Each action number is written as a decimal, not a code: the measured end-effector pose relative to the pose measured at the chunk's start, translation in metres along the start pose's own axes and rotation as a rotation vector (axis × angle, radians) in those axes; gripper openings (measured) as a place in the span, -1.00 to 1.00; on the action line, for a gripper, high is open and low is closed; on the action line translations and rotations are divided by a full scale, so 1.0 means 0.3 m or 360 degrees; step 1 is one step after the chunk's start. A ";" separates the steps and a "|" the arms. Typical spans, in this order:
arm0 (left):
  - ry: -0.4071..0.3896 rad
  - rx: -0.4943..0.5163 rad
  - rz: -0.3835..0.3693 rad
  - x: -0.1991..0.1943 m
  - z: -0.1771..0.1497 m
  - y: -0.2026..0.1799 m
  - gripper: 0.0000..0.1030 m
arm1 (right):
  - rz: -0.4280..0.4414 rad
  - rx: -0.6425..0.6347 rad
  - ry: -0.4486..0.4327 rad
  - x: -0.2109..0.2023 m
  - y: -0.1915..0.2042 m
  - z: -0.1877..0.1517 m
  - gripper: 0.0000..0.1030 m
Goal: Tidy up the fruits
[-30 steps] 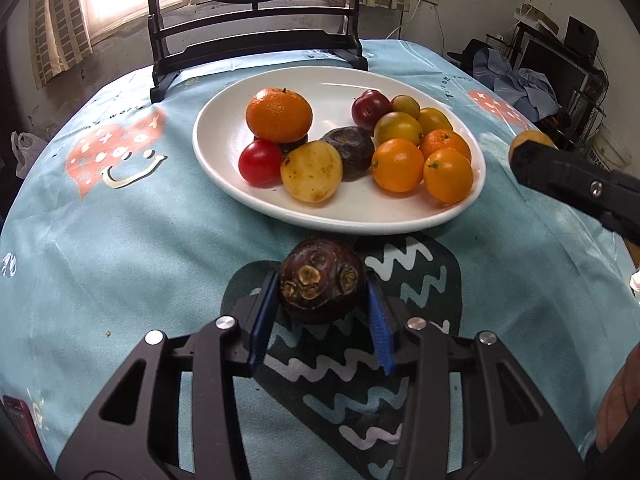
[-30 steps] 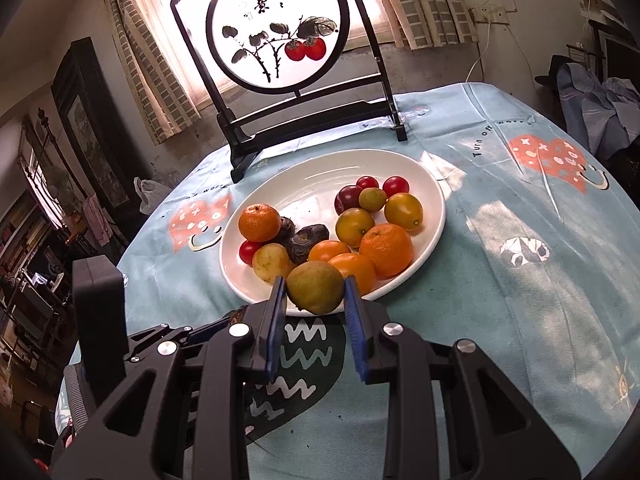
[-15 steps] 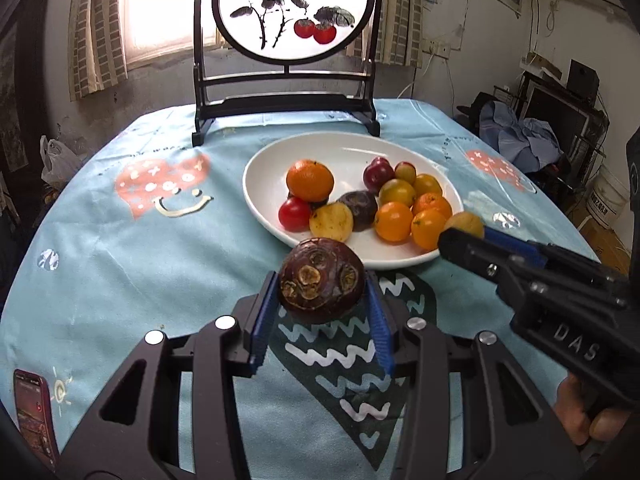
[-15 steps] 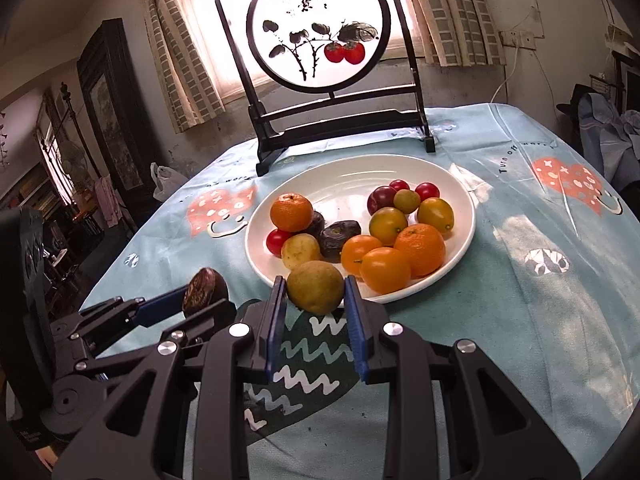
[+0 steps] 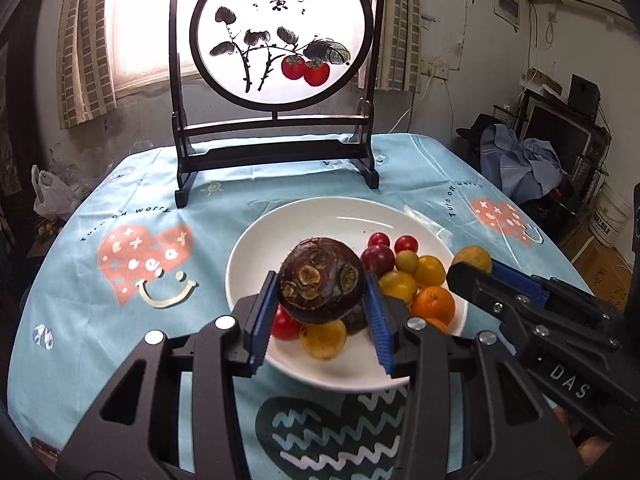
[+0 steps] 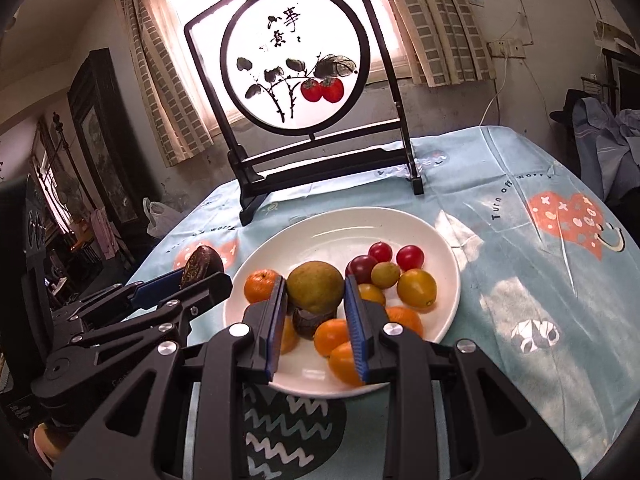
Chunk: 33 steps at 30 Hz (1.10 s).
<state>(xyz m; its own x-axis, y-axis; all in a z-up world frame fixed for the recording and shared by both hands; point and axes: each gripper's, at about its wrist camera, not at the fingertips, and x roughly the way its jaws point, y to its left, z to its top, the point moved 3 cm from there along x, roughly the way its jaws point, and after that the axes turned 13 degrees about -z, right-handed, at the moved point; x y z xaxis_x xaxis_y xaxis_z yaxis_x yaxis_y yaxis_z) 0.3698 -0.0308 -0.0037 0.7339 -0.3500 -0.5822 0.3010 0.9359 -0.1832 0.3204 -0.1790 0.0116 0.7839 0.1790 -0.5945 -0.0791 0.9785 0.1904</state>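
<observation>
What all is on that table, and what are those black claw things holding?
Plate: one, white, table centre.
Cherry tomatoes: two, red, plate's far side.
Oranges: several, orange, on the plate.
Plum: one, dark red, beside the tomatoes.
Painted screen: one, black frame, behind the plate.
Tablecloth: one, light blue, over the table.
Plastic bag: one, white, past the table's left.
Left gripper: jaws closed on a dark brown fruit, above the plate.
Right gripper: jaws closed on a yellow-green fruit.

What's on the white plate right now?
The white plate holds oranges, cherry tomatoes, yellow fruits and a dark one. Gripper fingers cover the near portion.
</observation>
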 end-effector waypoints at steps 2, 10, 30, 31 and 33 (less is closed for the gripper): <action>0.0016 0.0005 0.0015 0.043 0.025 0.011 -0.16 | 0.0002 -0.0001 0.0027 0.046 -0.012 0.018 -0.43; 0.0074 -0.0018 0.0055 0.168 0.069 0.076 -0.16 | -0.0030 -0.0013 0.0106 0.181 -0.060 0.046 -0.43; -0.0004 -0.0053 0.0215 -0.170 -0.129 0.080 0.96 | -0.0002 -0.0230 0.0072 -0.092 -0.010 -0.120 0.94; 0.0004 -0.0050 0.0222 -0.185 -0.164 0.081 0.96 | -0.0012 -0.0246 0.0075 -0.109 -0.012 -0.151 0.97; 0.0029 -0.0063 0.0245 -0.208 -0.234 0.088 0.96 | -0.0026 -0.0274 0.0171 -0.125 -0.015 -0.217 0.97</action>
<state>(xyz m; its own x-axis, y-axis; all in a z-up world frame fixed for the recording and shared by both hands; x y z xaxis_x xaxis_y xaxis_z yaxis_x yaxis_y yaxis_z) 0.2892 0.0185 -0.0279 0.7583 -0.2020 -0.6199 0.1615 0.9794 -0.1216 0.2513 -0.1834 -0.0177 0.7166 0.1637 -0.6780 -0.1783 0.9828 0.0488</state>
